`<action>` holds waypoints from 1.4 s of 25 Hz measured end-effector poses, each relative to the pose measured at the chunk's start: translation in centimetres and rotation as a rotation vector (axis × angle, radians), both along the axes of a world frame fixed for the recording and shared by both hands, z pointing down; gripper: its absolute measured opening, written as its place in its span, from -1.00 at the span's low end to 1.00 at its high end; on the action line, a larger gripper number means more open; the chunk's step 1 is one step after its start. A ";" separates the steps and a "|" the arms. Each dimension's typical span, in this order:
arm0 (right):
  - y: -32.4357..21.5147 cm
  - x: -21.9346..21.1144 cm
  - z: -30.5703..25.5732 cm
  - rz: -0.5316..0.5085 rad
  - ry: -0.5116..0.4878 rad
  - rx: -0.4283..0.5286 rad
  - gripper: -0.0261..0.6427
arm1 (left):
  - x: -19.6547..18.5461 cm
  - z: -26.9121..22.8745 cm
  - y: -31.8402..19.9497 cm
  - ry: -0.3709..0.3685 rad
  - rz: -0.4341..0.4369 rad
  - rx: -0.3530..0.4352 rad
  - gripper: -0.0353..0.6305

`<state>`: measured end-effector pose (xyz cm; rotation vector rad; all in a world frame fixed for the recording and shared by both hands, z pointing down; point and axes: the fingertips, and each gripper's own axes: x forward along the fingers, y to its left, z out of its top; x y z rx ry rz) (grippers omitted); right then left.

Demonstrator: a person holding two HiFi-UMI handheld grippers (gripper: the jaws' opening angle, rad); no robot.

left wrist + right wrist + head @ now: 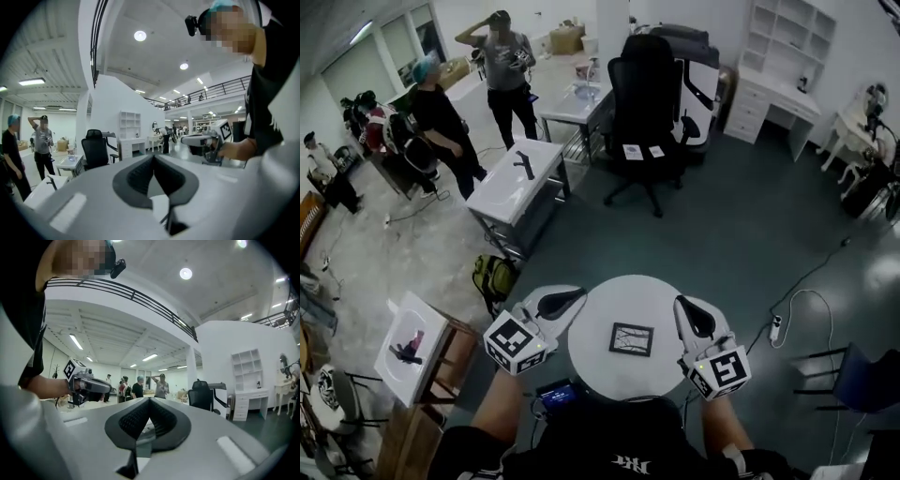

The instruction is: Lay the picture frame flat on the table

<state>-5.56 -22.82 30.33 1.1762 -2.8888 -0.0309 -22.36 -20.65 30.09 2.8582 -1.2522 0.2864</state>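
A small dark picture frame (631, 339) lies flat near the middle of the round white table (600, 314). My left gripper (574, 295) hovers at the table's left edge, shut, with nothing between its jaws. My right gripper (683, 304) hovers at the table's right edge, also shut and holding nothing. Both are apart from the frame, one on each side. In the left gripper view the shut jaw tips (153, 157) point over the room and the right gripper (202, 141) shows opposite. In the right gripper view the left gripper (89, 383) shows; the frame is out of sight in both.
A black office chair (648, 89) stands beyond the table. White desks (516, 180) and several people are at the back left. A yellow-green backpack (493, 277) lies left of the table. A power strip (775, 328) with cable is on the floor at right, near a blue chair (866, 377).
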 end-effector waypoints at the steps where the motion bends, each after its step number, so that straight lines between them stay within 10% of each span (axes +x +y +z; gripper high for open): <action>1: 0.6 0.4 -1.0 -0.017 -0.006 0.015 -0.93 | 0.8 -0.7 0.9 0.010 0.020 -0.002 -0.88; 9: 3.3 3.8 -5.3 -0.178 0.002 0.141 -0.92 | 9.7 -3.9 4.7 0.022 0.134 0.081 -0.88; 16: 4.0 7.6 -3.0 -0.328 -0.017 0.016 -0.93 | 15.5 -3.7 4.8 -0.002 0.113 0.103 -0.88; 28: 7.2 8.5 -2.9 -0.498 -0.120 -0.011 -0.92 | 17.1 -3.1 6.4 -0.065 0.082 0.077 -0.88; 35: 13.1 6.6 -5.4 -0.508 -0.193 0.001 -0.92 | 14.5 -3.1 12.4 0.016 0.100 0.094 -0.88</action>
